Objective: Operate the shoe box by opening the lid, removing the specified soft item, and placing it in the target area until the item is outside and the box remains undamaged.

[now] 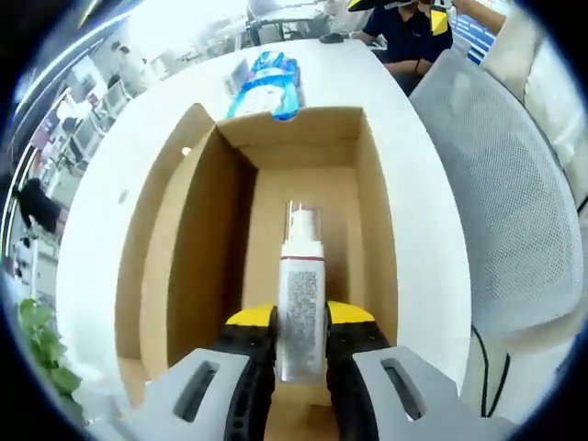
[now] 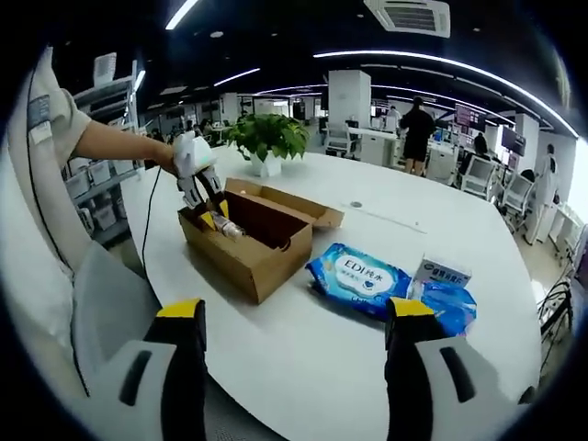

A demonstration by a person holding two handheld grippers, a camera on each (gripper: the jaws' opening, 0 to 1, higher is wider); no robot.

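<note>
On the white table (image 2: 303, 367) our shoe box (image 2: 248, 241) stands open, lid done. Inside it, our left gripper (image 1: 300, 342) clamps a spray bottle (image 1: 300, 308), not yet lifted out. Our right gripper (image 2: 296, 354) hangs released nearby.

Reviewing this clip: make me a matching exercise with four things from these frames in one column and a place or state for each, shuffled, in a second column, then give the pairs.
Things:
1. spray bottle
2. blue wipes pack
3. cardboard box
4. potted plant

Places or states:
A. lying on the white table, outside the box
B. lid open
C. standing on the table beyond the box
D. clamped in the left gripper, inside the box

Pairs: 1-D, 2-A, 3-B, 4-C
</note>
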